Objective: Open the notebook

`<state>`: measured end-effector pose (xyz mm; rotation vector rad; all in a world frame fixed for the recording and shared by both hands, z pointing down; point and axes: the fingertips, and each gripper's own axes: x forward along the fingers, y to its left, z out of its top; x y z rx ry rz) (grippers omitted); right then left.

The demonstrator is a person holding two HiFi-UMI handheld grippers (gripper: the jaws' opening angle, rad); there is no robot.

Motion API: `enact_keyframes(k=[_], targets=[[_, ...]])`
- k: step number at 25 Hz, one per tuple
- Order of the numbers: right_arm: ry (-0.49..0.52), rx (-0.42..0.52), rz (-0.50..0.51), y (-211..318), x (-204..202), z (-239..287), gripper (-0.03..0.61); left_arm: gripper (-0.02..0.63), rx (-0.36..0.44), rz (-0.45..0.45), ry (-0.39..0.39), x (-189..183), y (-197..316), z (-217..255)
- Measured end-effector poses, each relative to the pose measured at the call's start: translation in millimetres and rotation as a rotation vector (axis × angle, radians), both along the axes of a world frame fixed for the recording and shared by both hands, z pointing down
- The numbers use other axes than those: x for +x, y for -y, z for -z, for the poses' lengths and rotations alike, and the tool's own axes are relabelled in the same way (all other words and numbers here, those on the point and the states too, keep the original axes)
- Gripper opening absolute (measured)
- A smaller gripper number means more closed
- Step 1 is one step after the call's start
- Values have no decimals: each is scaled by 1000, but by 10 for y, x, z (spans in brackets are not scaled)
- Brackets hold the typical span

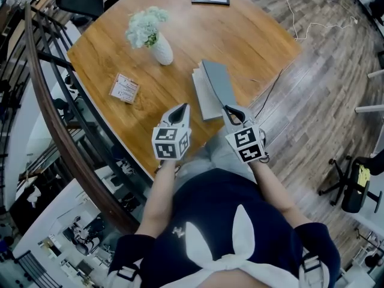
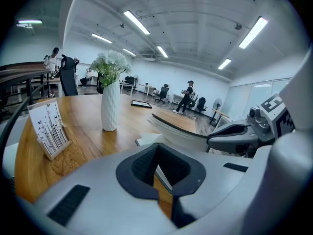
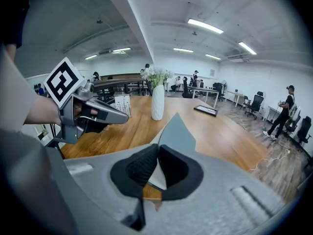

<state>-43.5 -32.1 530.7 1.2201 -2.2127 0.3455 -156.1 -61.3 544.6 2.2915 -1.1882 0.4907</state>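
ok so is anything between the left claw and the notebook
Nothing visible: only bare tabletop lies between the shut left claw and the notebook. The vase and the small card stand well off to the side, and the right claw grips the lifted cover.

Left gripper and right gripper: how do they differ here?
The right gripper is shut on the grey cover of the notebook, holding it raised; the left gripper is shut on nothing. The right gripper is at the notebook's near edge; the left gripper is beside it, apart. Both carry marker cubes.
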Motion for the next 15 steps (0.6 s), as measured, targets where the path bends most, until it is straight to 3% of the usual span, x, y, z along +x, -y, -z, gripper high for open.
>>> enact_keyframes(k=[15], targets=[[22,12,-104,-15,268,84,21,17,-8,-47,-8,106,53,-12]])
